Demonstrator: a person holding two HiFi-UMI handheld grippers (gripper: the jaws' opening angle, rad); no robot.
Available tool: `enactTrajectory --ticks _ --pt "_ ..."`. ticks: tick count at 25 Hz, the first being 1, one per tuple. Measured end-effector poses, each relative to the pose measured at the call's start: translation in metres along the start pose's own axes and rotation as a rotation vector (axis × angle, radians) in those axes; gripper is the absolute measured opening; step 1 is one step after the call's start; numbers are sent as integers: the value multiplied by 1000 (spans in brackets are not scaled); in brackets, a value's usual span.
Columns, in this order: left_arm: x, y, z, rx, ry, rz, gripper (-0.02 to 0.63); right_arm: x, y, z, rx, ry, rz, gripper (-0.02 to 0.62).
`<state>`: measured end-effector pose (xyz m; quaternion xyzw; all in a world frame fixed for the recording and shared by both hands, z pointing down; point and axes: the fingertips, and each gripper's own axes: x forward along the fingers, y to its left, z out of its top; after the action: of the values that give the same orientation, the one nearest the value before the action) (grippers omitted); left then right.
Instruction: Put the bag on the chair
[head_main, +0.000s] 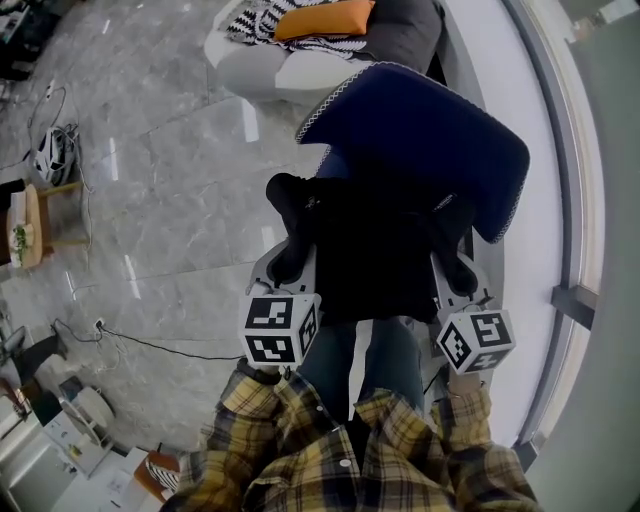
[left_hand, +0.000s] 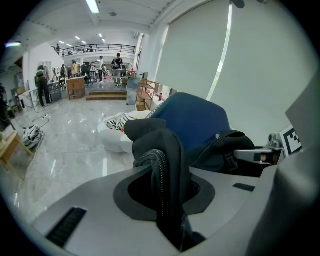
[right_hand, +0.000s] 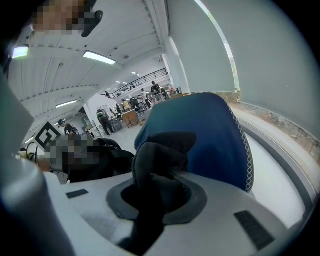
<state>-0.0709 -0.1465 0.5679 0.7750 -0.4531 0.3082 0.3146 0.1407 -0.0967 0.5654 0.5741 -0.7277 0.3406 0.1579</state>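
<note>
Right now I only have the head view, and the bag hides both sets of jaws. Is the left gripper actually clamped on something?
Observer: Yes. In the left gripper view, the left gripper is shut on a black strap of the bag.
Operator: And the right one?
Observer: The right gripper pinches a fabric fold of the bag.
Operator: Is the bag on the seat yet?
Observer: I can't tell. The left gripper view shows its body in front of the chair back, and no view shows the seat.
</note>
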Motion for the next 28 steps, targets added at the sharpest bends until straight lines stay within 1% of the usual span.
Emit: enactTrajectory --ticks 7,12,17,20,28 --pt "45 9 -37 -14 44 11 80 28 -19 -38 7 63 -16 67" --pt "70 15 -58 -43 73 22 80 47 -29 -57 -44 118 -13 67" --pt "86 24 -75 -41 97 43 78 65 -31 -71 -68 160 -18 67" --pt "93 29 -89 -68 118 54 78 72 -30 -81 -87 176 -16 67" --pt "103 37 -96 -84 80 38 78 83 -32 -86 -135 200 -40 67"
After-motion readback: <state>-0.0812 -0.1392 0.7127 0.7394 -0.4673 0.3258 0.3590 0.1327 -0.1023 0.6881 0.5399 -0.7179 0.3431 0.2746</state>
